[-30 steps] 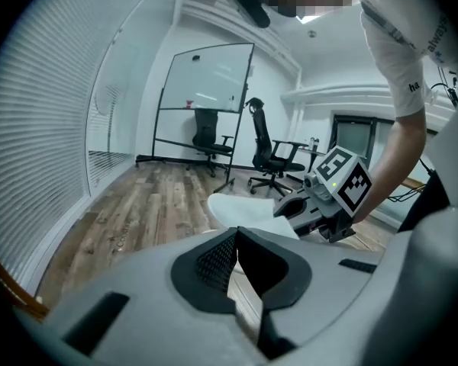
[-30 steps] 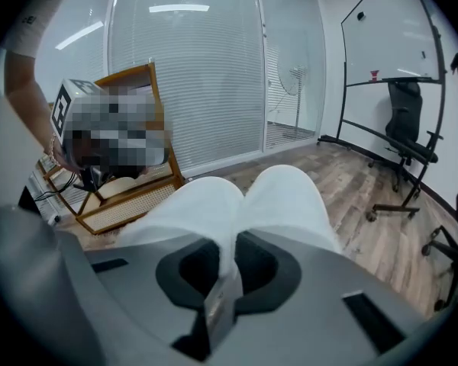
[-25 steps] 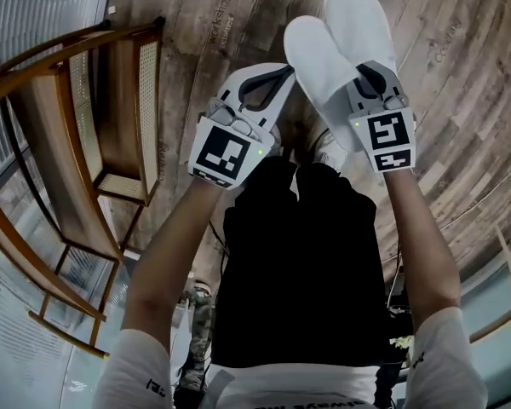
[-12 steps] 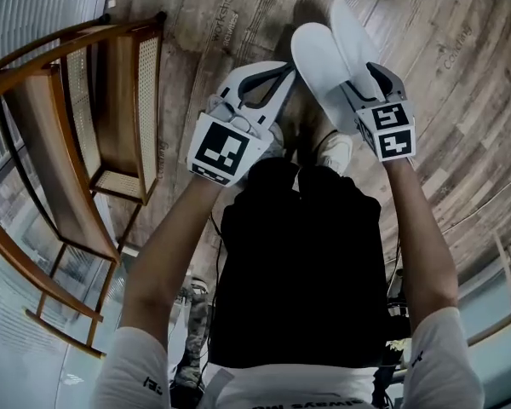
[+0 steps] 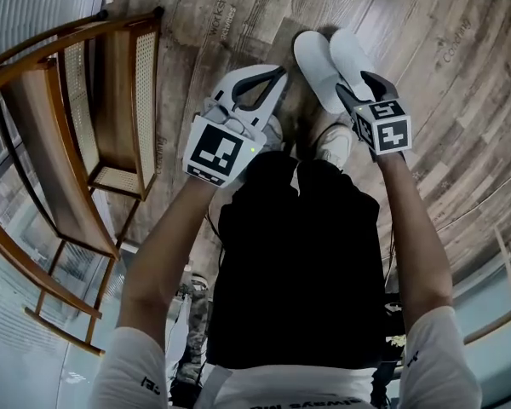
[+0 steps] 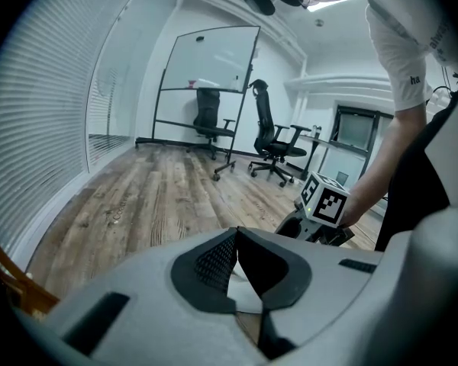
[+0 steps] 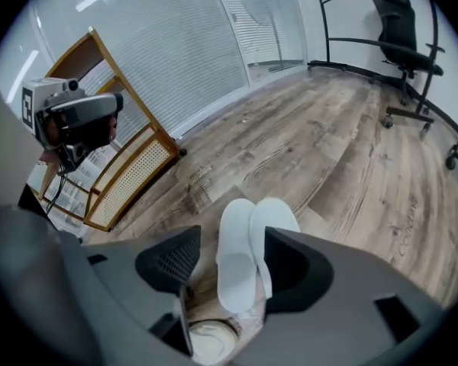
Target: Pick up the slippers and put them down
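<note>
On floor at 1 o'clock in head view: slippers (image 5: 330, 62), white pair, lying side by side and touching along their inner edges, toes toward 11 o'clock. Floor (image 5: 434, 92) is grey-brown wood plank.

Right gripper (image 5: 355, 83) sits at heel end of pair, pointing steeply down. Its own view shows slippers (image 7: 248, 261) lying between the two jaws. Right gripper (image 7: 230, 239) jaws have just been opening and stand wide apart. Left pad is clear of the pair; right jaw covers the outer edge of the right-hand slipper, contact there not readable. Nothing gripped.

Left gripper (image 5: 282, 70) hangs at 9 o'clock of the slippers, near but apart from them. Left gripper (image 6: 237, 232) jaw tips meet and nothing is held between them.

Shoe (image 5: 334, 147), white, at 6 o'clock of slippers, just below right gripper.

Bench (image 5: 111, 83), wood frame with cane panels, at 9 to 10 o'clock, well apart from the pair.

Left gripper view, far end of room: whiteboard (image 6: 210, 59) on a stand, office chairs (image 6: 275, 139) beside it.
</note>
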`<move>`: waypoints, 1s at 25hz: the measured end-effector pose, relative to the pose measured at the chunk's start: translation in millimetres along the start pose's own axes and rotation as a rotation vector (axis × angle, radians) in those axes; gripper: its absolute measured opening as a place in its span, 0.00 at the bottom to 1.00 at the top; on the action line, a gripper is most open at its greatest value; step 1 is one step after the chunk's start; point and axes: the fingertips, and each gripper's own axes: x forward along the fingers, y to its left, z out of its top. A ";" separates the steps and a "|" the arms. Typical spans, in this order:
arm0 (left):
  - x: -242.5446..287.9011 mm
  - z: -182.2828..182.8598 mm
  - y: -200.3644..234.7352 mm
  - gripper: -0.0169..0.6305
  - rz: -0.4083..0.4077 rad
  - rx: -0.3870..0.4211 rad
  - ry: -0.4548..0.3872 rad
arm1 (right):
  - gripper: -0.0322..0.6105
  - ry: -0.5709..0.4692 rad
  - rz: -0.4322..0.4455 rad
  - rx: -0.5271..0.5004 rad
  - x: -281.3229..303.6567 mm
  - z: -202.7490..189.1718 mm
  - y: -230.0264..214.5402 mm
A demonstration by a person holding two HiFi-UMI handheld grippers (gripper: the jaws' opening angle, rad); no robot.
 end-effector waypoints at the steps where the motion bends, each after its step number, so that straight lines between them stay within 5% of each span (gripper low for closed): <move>1: -0.8 -0.1 -1.7 0.05 0.000 -0.003 0.001 | 0.43 -0.019 -0.004 -0.002 -3.7 1.9 1.5; 8: -21.2 35.5 -22.6 0.05 -0.006 -0.010 -0.005 | 0.38 -0.113 -0.016 -0.027 -61.9 32.4 19.1; 25: -156.9 238.1 -94.0 0.05 0.039 -0.063 -0.110 | 0.20 -0.360 -0.043 -0.078 -314.4 166.4 106.7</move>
